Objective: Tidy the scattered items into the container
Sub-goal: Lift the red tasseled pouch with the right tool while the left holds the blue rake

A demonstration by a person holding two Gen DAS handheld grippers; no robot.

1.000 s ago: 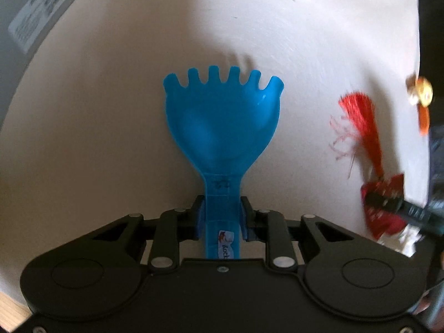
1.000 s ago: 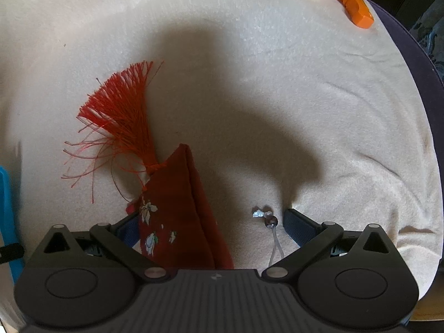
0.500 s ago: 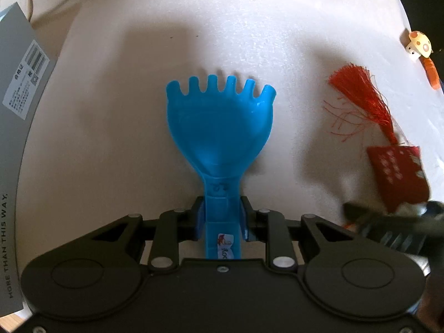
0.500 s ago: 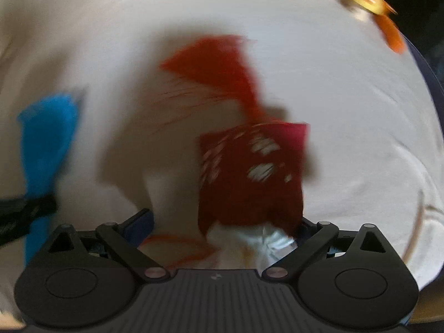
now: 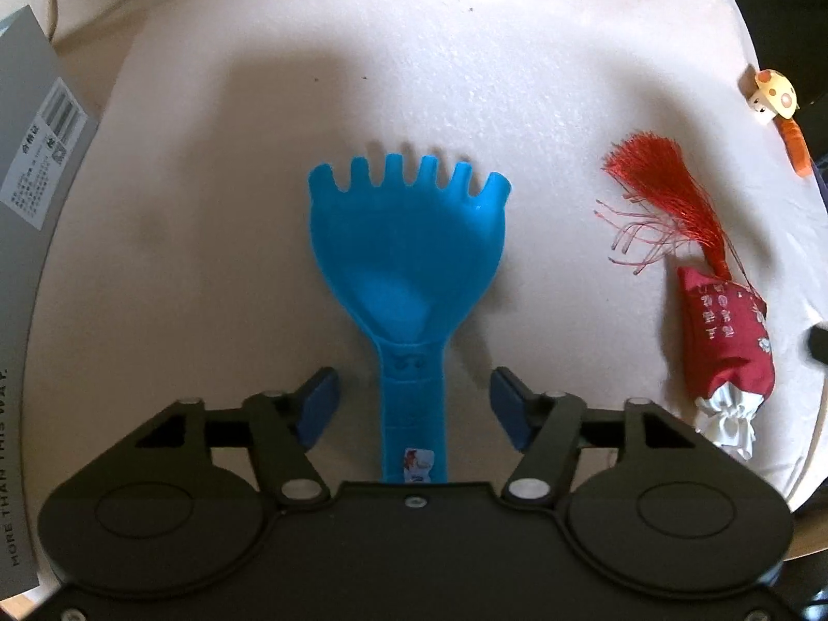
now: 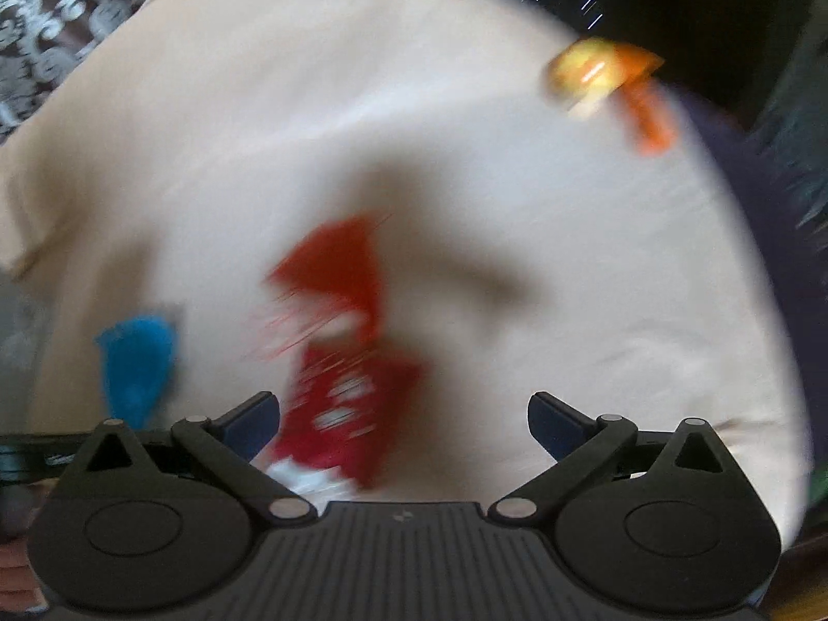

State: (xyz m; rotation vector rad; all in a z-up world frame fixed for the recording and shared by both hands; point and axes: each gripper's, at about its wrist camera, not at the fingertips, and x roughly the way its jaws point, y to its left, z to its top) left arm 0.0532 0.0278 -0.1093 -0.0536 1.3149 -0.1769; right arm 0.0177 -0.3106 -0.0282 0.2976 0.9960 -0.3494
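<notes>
A blue toy rake (image 5: 409,248) lies flat on the white cloth (image 5: 414,77), tines pointing away. Its handle runs between the fingers of my left gripper (image 5: 414,388), whose jaws are opening; the pads stand clear of the handle on both sides. A red pouch with a red tassel (image 5: 724,331) lies to the right of the rake. In the blurred right wrist view, my right gripper (image 6: 403,409) hangs open above the cloth. The red pouch (image 6: 346,403) shows below it near the left finger, untouched, and the blue rake (image 6: 137,367) sits further left.
A grey printed box (image 5: 31,207) stands at the cloth's left edge. A small mushroom figure (image 5: 773,95) and an orange toy (image 5: 797,150) sit at the far right edge; both also show as the mushroom figure (image 6: 585,77) and orange toy (image 6: 647,119). Dark floor surrounds the cloth.
My left gripper's jaws have come off the rake's handle and stand apart. The right gripper has lifted away from the red pouch, which turned over and lies with its lettered side up.
</notes>
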